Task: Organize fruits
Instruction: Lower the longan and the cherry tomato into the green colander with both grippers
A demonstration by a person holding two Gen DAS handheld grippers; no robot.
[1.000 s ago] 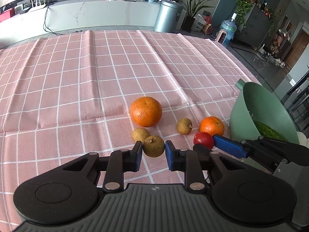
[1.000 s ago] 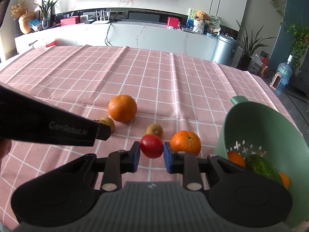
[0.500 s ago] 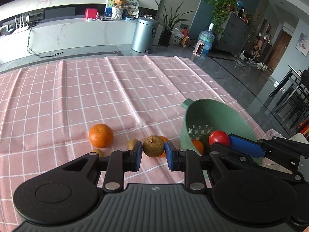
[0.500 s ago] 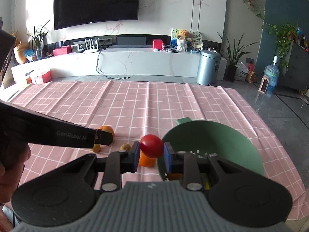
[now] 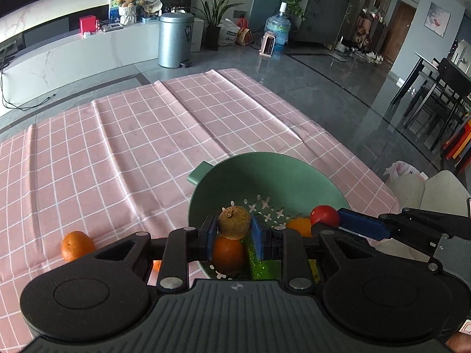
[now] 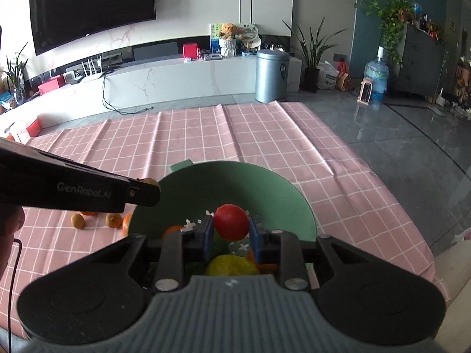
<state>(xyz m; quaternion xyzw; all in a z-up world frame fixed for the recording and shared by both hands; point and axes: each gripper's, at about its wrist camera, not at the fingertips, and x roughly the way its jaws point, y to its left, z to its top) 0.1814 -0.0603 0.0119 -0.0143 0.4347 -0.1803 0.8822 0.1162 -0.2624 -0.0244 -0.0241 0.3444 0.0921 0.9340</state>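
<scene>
Over the green colander bowl (image 5: 265,170), my left gripper (image 5: 234,231) is shut on a brown round fruit (image 5: 234,222). Beneath it in the bowl lie an orange (image 5: 229,253), something green (image 5: 259,264) and a second orange (image 5: 300,226). My right gripper (image 6: 230,231) is shut on a red tomato (image 6: 230,221) above the same bowl (image 6: 235,176). A yellow fruit (image 6: 232,264) shows below it. The left wrist view has the right gripper (image 5: 323,220) at the bowl's right side. The right wrist view has the left gripper (image 6: 148,189) at the bowl's left rim.
On the pink checked cloth (image 5: 132,147) left of the bowl lie an orange (image 5: 77,245), two brown fruits (image 6: 77,220) (image 6: 113,220) and another orange (image 6: 126,223). The table edge (image 6: 397,206) runs just right of the bowl, with grey floor beyond.
Both grippers have lifted from the fruit on the cloth and swung right to above the bowl, each still carrying its fruit. The loose fruit now sits off to the left.
</scene>
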